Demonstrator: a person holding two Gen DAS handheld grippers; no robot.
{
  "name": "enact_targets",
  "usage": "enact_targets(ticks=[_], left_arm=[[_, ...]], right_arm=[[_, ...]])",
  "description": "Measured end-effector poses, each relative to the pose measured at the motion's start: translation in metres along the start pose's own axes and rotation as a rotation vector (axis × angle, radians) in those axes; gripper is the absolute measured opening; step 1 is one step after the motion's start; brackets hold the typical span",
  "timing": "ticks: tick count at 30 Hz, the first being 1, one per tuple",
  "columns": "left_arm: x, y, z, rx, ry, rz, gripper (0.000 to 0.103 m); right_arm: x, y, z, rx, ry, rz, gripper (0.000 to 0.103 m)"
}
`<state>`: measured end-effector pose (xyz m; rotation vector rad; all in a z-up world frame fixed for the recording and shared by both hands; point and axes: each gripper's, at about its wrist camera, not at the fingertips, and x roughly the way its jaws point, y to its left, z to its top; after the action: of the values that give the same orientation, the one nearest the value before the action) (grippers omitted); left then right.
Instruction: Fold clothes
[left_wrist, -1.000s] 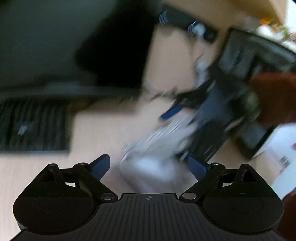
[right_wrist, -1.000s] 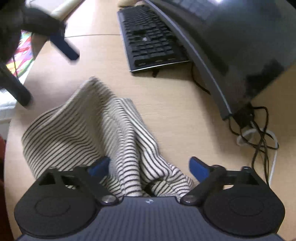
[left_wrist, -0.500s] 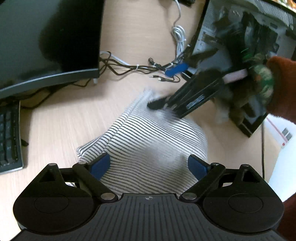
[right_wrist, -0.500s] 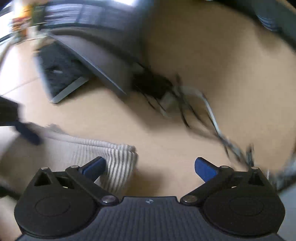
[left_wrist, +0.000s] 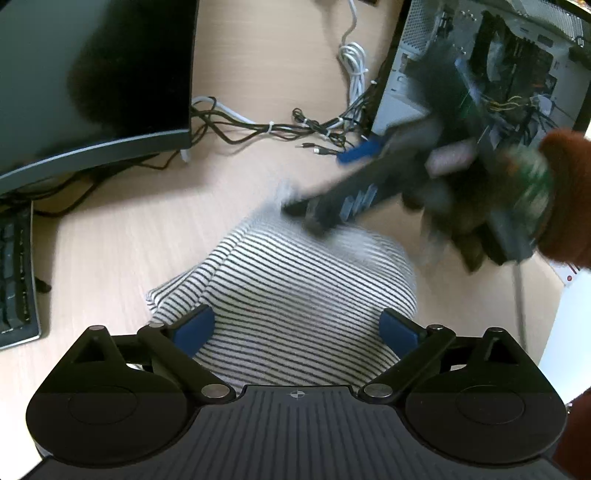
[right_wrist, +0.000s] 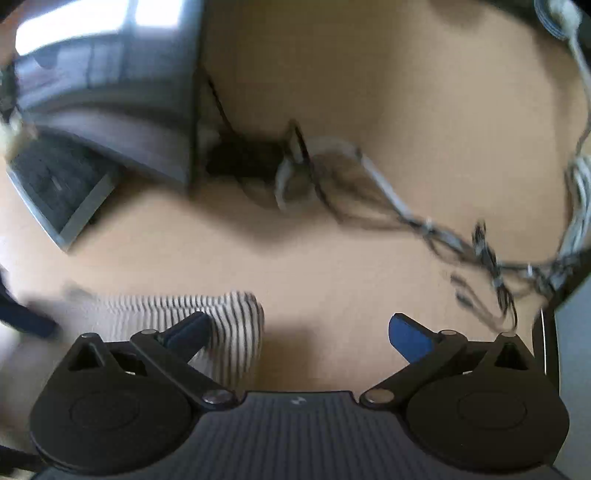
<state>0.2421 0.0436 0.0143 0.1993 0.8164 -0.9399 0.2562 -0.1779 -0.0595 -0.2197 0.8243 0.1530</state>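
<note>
The striped garment (left_wrist: 295, 295) lies bunched on the wooden table (left_wrist: 122, 236), between the curved monitor (left_wrist: 92, 74) and the open computer case (left_wrist: 480, 66), with its near part running under the left tool (left_wrist: 297, 328). It sits as a rounded, doubled-over mound, not a flat sheet, so I judge it is part-way through a fold.

The left tool hovers low over the near part of the cloth with its blue pads spread wide, one near each side of the mound and nothing clamped between them. That reads as a ready or steadying position.

The right tool (left_wrist: 325, 192) shows in the left wrist view as a dark, motion-blurred shape over the far end of the garment, carried by a hand in a rust-coloured sleeve (left_wrist: 565, 206). In its own view the right tool (right_wrist: 299, 330) also has its pads well apart. The left pad overlaps the striped edge (right_wrist: 236, 317), the right pad is over bare wood, and nothing is gripped. Heavy blur there suggests fast movement, so whether it touches the cloth cannot be told.

A tangle of cables (left_wrist: 280, 129) lies toward the back of the table, apart from the cloth. The keyboard (left_wrist: 14, 277) sits at the left edge, well clear of the garment.
</note>
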Motion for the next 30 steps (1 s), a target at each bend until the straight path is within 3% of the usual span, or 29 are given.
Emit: enact_targets(ticks=[3,8,10,13,15,16,17,18,21,23,26,27,28,30], left_arm=[[0.002,0.002,0.001,-0.014,-0.001,-0.007,0.102],[0.006,0.001,0.004,0.004,0.002,-0.007,0.103],[0.002,0.002,0.007,-0.004,-0.002,-0.015,0.103],[-0.021,0.004,0.014,0.014,-0.066,-0.038,0.103],[-0.034,0.007,0.019,0.039,-0.114,-0.003,0.099],[-0.036,0.010,0.021,0.041,-0.127,0.024,0.096],[-0.034,0.015,0.024,0.032,-0.121,0.044,0.083],[-0.031,0.021,0.026,0.019,-0.109,0.062,0.073],[-0.003,0.030,0.025,0.015,-0.026,0.100,0.064],[0.017,0.032,0.020,0.023,0.023,0.114,0.067],[0.032,0.040,0.024,-0.019,0.045,0.096,0.076],[0.034,0.041,0.026,-0.026,0.052,0.093,0.078],[0.035,0.042,0.028,-0.021,0.059,0.087,0.079],[0.030,0.042,0.033,-0.007,0.058,0.069,0.078]], right_arm=[[0.004,0.004,-0.007,0.039,-0.036,-0.024,0.103],[-0.001,-0.001,-0.003,0.096,0.011,0.003,0.103],[-0.015,-0.009,-0.004,0.169,-0.022,0.040,0.103],[-0.052,-0.012,-0.009,0.229,-0.155,0.017,0.103],[-0.072,-0.010,-0.013,0.222,-0.214,-0.013,0.092],[-0.080,-0.009,-0.015,0.217,-0.231,-0.019,0.074],[-0.086,-0.008,-0.017,0.228,-0.234,-0.015,0.064],[-0.092,-0.006,-0.022,0.256,-0.237,-0.004,0.062],[-0.105,0.009,-0.033,0.292,-0.250,0.044,0.062],[-0.102,0.028,-0.036,0.243,-0.221,0.050,0.062],[-0.064,0.047,-0.044,0.220,-0.072,0.025,0.063],[-0.051,0.050,-0.051,0.240,-0.046,0.009,0.072],[-0.046,0.047,-0.054,0.281,-0.046,-0.025,0.091],[-0.051,0.033,-0.054,0.391,-0.031,-0.003,0.092]])
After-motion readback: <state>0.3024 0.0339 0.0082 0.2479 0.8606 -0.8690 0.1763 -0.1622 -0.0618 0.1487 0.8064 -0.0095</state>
